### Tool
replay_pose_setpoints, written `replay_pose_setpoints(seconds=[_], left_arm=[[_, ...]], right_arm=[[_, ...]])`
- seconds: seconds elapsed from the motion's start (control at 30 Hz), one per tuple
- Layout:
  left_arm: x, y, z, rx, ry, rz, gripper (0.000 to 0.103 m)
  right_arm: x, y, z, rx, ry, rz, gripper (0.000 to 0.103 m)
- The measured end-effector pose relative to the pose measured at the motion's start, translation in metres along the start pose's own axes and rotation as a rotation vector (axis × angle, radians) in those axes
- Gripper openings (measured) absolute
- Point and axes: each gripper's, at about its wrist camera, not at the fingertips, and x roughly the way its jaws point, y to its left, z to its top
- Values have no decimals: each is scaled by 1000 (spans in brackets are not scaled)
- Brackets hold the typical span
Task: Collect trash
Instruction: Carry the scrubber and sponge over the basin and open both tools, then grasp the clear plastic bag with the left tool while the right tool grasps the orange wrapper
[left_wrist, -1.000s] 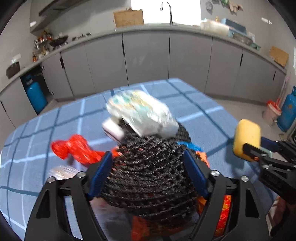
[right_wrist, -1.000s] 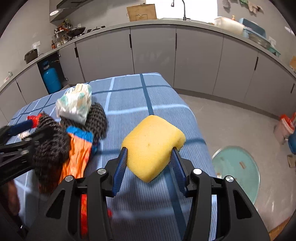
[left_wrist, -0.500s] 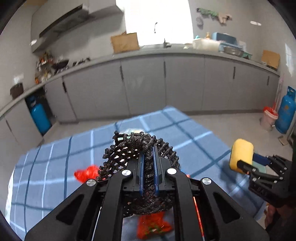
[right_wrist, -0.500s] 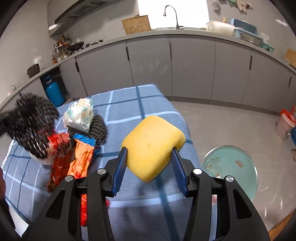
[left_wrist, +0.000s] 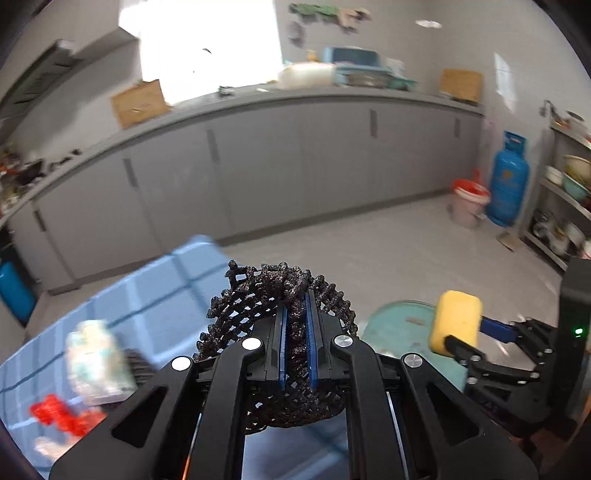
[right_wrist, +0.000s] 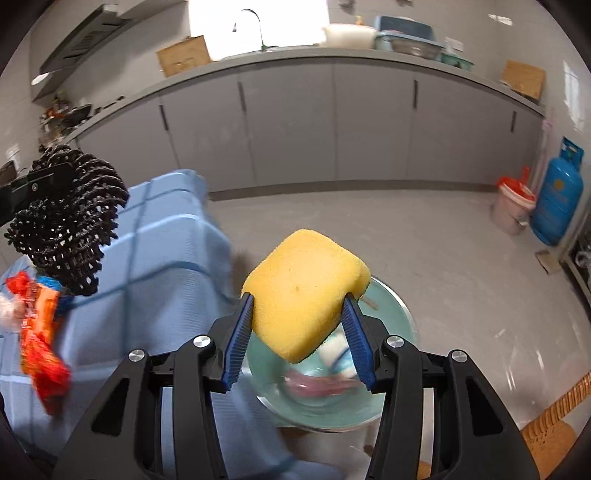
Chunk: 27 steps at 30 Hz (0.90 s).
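Black plastic mesh netting (left_wrist: 284, 325) now hangs clear of the blue checked tablecloth (left_wrist: 155, 295), pinched in the left gripper (left_wrist: 295, 299), whose jaws have just been closing and now stand almost together with a fold of the mesh between them. A second ago the same jaws stood wide around the netting as it lay on the table under a crumpled white wrapper (left_wrist: 98, 363); that wrapper now lies at lower left of the left wrist view, beside red wrappers (left_wrist: 61, 415) not yet collected. Both views have swung off the table toward the floor — the teal basin (right_wrist: 384, 317) has grown from a small disc at right of the right wrist view to fill its lower centre, with scraps already inside, though blur hides what they are.

The right gripper (right_wrist: 299, 310) holds a yellow sponge (right_wrist: 306, 291) at a middling opening, pads pressed into its two sides, as it did a second ago; the sponge hangs directly above the basin. In the left wrist view the basin lies at lower right, partly behind the netting.

Judgement: two pieces are in transit to the basin — release is the likely next step, the sponge being nearer to it.
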Motion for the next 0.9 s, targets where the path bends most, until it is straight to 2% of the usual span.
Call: replay_pose_setpoints(seconds=[0.23, 0.27, 0.3, 0.33, 0.47, 0.53, 0.63, 0.9], left_arm=[[50, -54, -2, 54, 62, -94, 13], [57, -56, -3, 55, 70, -99, 22], [63, -60, -6, 62, 84, -100, 31], [66, -64, -8, 68, 89, -90, 45], [76, -66, -13, 76, 110, -66, 61], [76, -64, -14, 73, 109, -54, 64], [72, -61, -14, 59, 106, -48, 81], [50, -43, -8, 17, 72, -40, 84]], right_arm=[[33, -35, -14, 32, 44, -21, 53], [38, -39, -17, 40, 47, -22, 55], [41, -43, -19, 50, 48, -24, 62], [43, -47, -21, 64, 50, -28, 65], [48, -62, -28, 103, 59, -44, 68], [46, -66, -30, 120, 53, -53, 73], [40, -68, -30, 139, 47, -49, 75], [17, -69, -23, 175, -2, -55, 85]])
